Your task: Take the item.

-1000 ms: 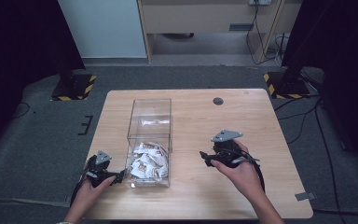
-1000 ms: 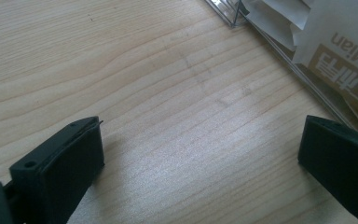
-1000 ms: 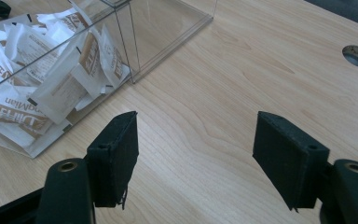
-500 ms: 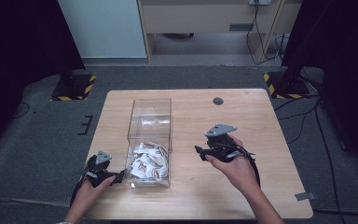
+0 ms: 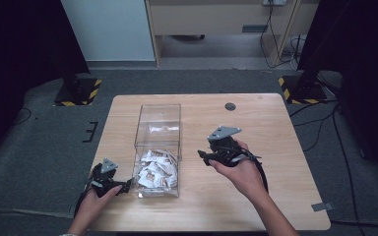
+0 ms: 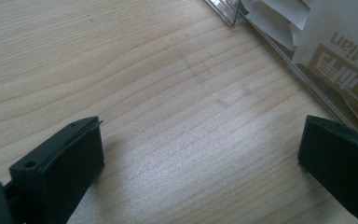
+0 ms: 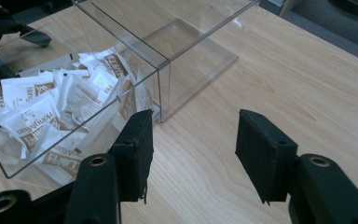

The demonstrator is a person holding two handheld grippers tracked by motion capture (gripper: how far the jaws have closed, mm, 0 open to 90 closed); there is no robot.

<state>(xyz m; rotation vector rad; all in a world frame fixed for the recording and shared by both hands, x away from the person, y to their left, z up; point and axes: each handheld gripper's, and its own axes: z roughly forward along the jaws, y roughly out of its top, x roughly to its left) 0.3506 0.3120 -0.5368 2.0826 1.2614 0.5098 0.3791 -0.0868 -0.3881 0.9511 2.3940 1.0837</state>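
Right tongs raised, nearer the clear box of sachets.
Its jaws, just narrowing, hold nothing; left tongs unmoved, wide, empty on tabletop.

We count 1 wooden table. On it 1 clear plastic box, split into 2 compartments: far one bare, near one w/ the sachets. Sachets are white w/ brown print, heaped and overlapping, so no exact no.; we make out approx. a dozen or more. 2 grippers: left gripper and right gripper, 2 black jaws each, 1 grey plate atop each. 1 dark round disc at table's far side.
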